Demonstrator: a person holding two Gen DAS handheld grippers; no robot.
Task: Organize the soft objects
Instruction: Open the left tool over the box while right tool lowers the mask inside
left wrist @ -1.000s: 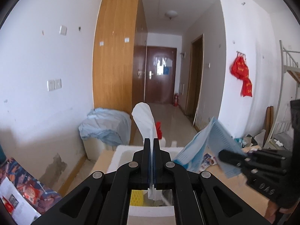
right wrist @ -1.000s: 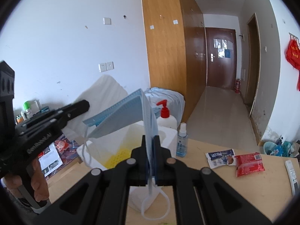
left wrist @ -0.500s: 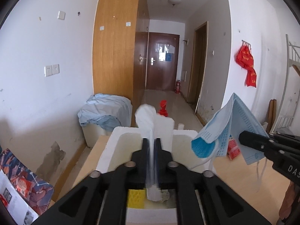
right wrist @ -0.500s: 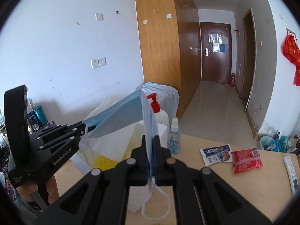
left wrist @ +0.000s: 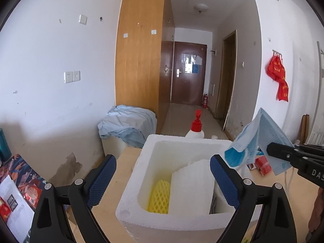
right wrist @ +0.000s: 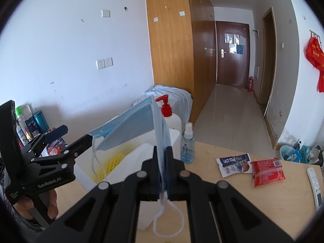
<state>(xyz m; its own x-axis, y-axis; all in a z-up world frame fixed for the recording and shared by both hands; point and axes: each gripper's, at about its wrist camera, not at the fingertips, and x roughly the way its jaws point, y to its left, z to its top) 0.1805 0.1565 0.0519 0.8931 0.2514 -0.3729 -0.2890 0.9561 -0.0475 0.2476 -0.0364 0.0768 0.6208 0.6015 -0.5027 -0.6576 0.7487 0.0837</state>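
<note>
A white foam box (left wrist: 141, 184) stands on the wooden table (right wrist: 232, 184). Inside it lie a yellow foam net (left wrist: 159, 197) and a white foam sheet (left wrist: 191, 190). My left gripper (left wrist: 163, 180) hangs over the box with its jaws opening wide and nothing between them. My right gripper (right wrist: 162, 158) is shut on a blue face mask (right wrist: 133, 125), held up to the right of the box. The mask (left wrist: 261, 139) and the right gripper's tip also show at the right edge of the left wrist view. A white ear loop (right wrist: 168, 220) dangles below the right jaws.
A pump bottle with a red top (right wrist: 168, 111) and a small spray bottle (right wrist: 187, 143) stand behind the box. Two snack packets (right wrist: 267, 170) and a remote control (right wrist: 314, 184) lie on the table's right side. A hand (right wrist: 24, 206) holds the left gripper.
My left gripper has let go of the white foam sheet, which now lies in the box, and its jaws have spread wide. It also sank toward the box. The right gripper still holds the mask.
</note>
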